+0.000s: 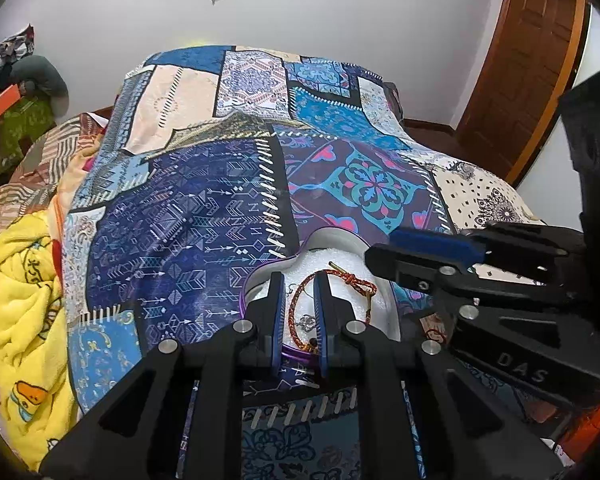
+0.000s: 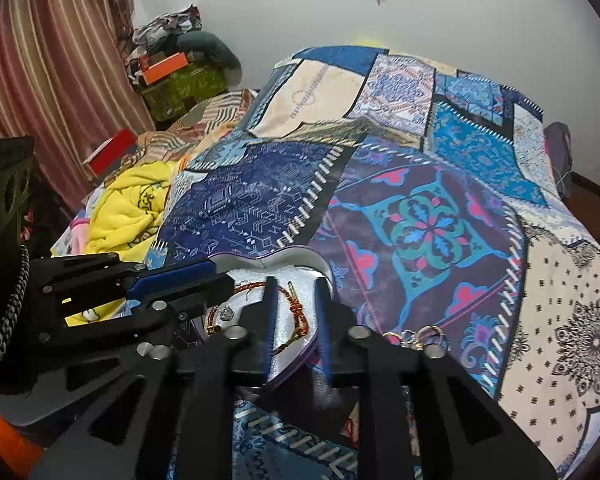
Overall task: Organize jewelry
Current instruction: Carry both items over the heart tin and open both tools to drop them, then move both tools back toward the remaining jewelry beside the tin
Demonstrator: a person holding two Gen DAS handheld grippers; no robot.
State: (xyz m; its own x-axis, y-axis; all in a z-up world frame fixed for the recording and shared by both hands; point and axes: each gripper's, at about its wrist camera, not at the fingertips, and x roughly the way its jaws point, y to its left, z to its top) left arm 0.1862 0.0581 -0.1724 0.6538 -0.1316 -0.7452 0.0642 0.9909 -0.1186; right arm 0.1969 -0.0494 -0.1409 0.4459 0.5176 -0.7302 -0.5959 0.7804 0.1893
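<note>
A heart-shaped purple box (image 1: 340,240) with white lining lies on the patterned bedspread (image 1: 204,216). A red-and-gold braided bracelet (image 1: 300,300) lies inside it, with a small silver charm (image 1: 306,324). My left gripper (image 1: 300,320) hovers over the box, its narrowly parted fingers straddling the bracelet's left side. My right gripper (image 2: 296,320) also hovers over the box (image 2: 296,258), with the bracelet (image 2: 296,312) between its fingers. Each gripper shows from the side in the other's view. Gold and silver rings (image 2: 414,338) lie on the bedspread right of the box.
A yellow blanket (image 1: 20,304) is bunched at the bed's left side. Boxes and clothes (image 2: 172,72) are stacked in the far left corner by a striped curtain (image 2: 52,72). A wooden door (image 1: 528,64) stands at the right.
</note>
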